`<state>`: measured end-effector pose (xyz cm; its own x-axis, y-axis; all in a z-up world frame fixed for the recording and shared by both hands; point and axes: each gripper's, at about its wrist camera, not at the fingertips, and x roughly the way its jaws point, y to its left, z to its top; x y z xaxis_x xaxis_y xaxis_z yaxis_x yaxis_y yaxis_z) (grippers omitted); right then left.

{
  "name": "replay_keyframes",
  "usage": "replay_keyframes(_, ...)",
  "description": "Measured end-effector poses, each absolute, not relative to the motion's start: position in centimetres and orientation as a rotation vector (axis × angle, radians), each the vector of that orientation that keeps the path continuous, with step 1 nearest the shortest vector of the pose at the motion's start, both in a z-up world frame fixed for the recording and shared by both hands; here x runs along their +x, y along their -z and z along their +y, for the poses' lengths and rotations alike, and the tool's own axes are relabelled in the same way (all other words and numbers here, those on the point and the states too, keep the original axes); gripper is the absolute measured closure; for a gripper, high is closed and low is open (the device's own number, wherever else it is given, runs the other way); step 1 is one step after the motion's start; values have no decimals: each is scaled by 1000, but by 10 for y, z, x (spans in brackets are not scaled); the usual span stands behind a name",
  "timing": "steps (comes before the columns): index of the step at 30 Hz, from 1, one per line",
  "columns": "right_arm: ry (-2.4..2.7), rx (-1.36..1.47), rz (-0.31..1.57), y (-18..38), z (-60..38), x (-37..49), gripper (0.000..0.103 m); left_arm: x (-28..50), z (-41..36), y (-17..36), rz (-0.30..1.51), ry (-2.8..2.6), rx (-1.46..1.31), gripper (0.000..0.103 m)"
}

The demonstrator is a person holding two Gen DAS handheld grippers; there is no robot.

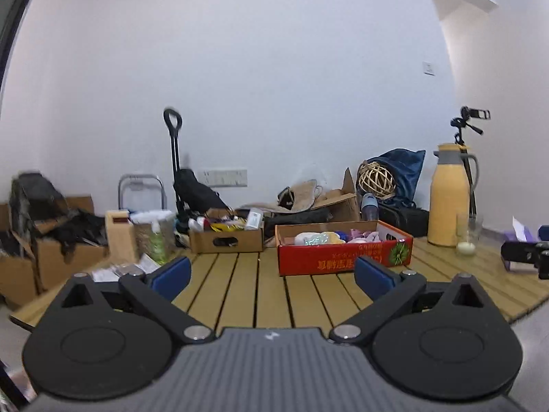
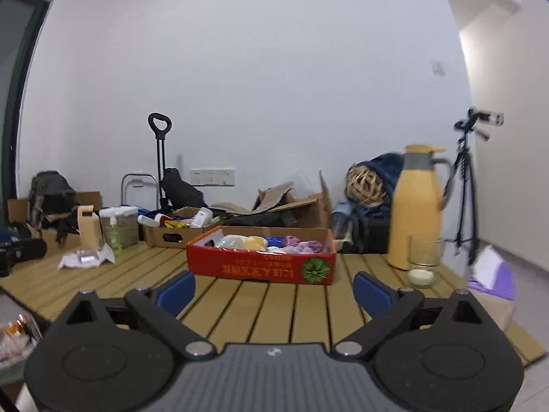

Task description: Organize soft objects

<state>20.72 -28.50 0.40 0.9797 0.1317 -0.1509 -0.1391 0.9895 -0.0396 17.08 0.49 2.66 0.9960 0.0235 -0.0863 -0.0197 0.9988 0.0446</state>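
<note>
ahead, red box (image 1: 343,261) of soft objects (image 1: 329,238), beyond both spread, empty hand-held grippers (image 1: 272,273) (image 2: 274,286)

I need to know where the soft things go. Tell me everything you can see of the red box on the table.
The red box is a shallow open-topped cardboard tray with yellow printed characters and a green starburst on its front wall. It sits flat on the slatted wooden table, ahead of both open grippers, which do not touch it. Soft-looking items in white, yellow and purple lie inside.
</note>
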Motion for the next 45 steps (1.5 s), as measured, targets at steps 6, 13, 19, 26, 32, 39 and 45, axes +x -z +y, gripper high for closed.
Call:
replay_keyframes(6,-159,-3,174,14,-282,147,0,120,-3,-17,102,16,-10,0)
replay_keyframes(13,-197,-29,197,20,-273,98,0,70,-8,-6,112,19,-1,0)
replay_keyframes(19,-209,-31,187,19,-272,69,0,40,-7,-1,108,29,-8,0)
replay_keyframes(26,-228,-43,166,15,-270,48,0,21,-8,-4,79,29,-8,0)
replay_keyframes(32,-232,-41,165,14,-272,43,0,15,-10,-4,74,33,-7,0)
replay_keyframes(39,-233,-35,163,13,-275,43,0,12,-11,-3,69,34,-5,0)
replay_keyframes(45,-236,-33,164,14,-275,42,0,9,-11,-4,66,38,-3,0)
